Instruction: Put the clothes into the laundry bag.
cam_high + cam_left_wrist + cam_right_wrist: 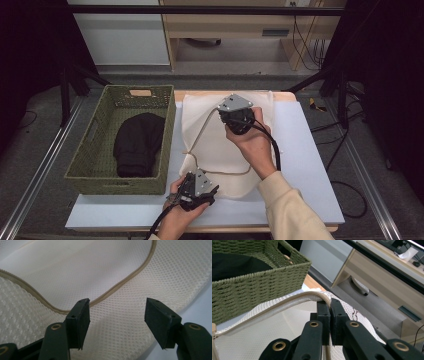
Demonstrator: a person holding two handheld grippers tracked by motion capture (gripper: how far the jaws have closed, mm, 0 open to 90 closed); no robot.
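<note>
Nearest the person, the left gripper (196, 186) hovers at the front edge of the cream mesh fabric piece with tan piping (227, 145), which lies spread on the pale blue worktop (310, 165). In the left gripper view its 2 jaws stand spread wide, nothing between them, just above the fabric's mesh (120, 322) near a curve of the tan piped edge (117, 286).

Farther out, the right gripper (236, 116) holds the fabric near its far end. In the right gripper view its jaws are pressed together, pinching the piped edge (294, 301), which lifts off the surface there.

The step in hand looks like folding or gathering the fabric. To do it well, the left jaws should probably drop onto the piped edge rather than bare mesh, since the trim gives a firmer bite, and close fully before either hand moves. Keeping the right pinch steady would stop the mesh from sliding.

Beyond and to the left, touching the worktop's side, sits the green woven basket (95, 165) with a black garment (136, 145) inside.
</note>
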